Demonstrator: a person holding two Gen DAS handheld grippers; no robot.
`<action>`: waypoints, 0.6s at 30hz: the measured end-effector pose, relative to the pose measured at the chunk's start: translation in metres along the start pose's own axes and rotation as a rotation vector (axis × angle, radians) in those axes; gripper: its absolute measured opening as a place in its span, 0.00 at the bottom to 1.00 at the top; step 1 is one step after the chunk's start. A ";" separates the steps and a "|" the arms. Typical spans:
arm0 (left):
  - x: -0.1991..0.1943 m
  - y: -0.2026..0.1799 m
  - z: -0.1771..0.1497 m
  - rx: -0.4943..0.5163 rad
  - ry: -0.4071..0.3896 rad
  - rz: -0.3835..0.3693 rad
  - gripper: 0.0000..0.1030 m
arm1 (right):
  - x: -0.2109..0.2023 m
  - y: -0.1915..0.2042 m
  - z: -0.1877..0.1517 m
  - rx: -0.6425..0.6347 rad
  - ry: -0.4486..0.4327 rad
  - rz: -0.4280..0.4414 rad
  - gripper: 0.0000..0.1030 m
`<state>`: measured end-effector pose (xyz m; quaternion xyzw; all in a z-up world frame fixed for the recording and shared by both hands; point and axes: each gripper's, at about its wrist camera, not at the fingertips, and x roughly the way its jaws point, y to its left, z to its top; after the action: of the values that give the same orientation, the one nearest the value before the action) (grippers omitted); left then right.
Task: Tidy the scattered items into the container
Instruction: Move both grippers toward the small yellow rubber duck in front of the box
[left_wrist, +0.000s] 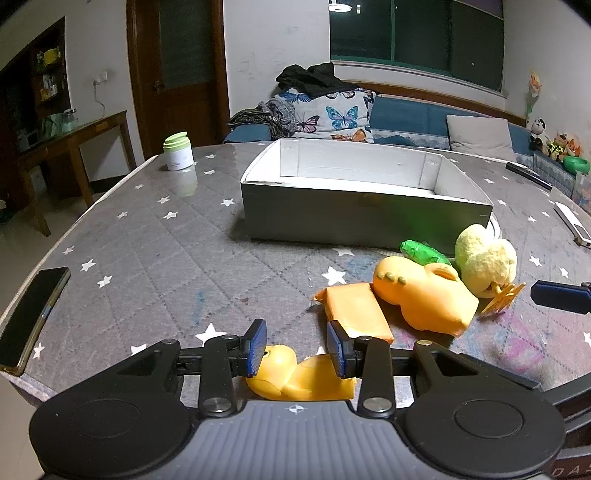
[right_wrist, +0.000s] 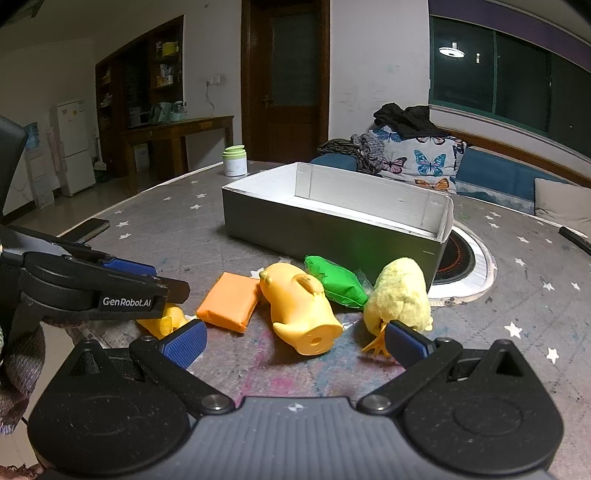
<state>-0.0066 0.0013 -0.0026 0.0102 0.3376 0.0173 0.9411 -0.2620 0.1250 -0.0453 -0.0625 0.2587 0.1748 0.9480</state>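
Small yellow rubber duck (left_wrist: 286, 373) lies on its side at the near table edge, between the blue pads of the left gripper (left_wrist: 296, 349); jaws apart, pads either side of the duck, contact not discernible. Just beyond it: flat orange wrapped block (left_wrist: 356, 312), touching the large orange-yellow rubber duck toy (left_wrist: 424, 297) lying on its side; green crinkled packet (left_wrist: 423, 253) behind that; pale yellow plush chick (left_wrist: 485, 260) beside it, orange feet toward camera. Right gripper (right_wrist: 295, 341) held wide open, low over the table, one pad at the chick's feet. Open grey rectangular cardboard box with white interior (left_wrist: 365, 218) stands behind the group; its floor not visible. Grey quilted star-print table cover (left_wrist: 166, 258); black phone (left_wrist: 33, 317) at left edge; white jar with green lid (left_wrist: 178, 152) at the far corner.
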 end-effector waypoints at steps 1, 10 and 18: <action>0.000 0.000 0.000 0.000 -0.001 0.001 0.37 | -0.002 0.007 -0.002 0.001 -0.001 0.000 1.00; -0.003 0.003 0.000 0.002 -0.010 0.015 0.37 | 0.002 0.023 0.005 0.009 -0.006 -0.004 1.00; -0.006 0.007 0.000 -0.004 -0.014 0.029 0.37 | 0.006 0.057 0.012 0.005 -0.007 0.000 1.00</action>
<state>-0.0112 0.0085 0.0011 0.0134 0.3306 0.0317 0.9431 -0.2719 0.1822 -0.0401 -0.0594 0.2560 0.1745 0.9489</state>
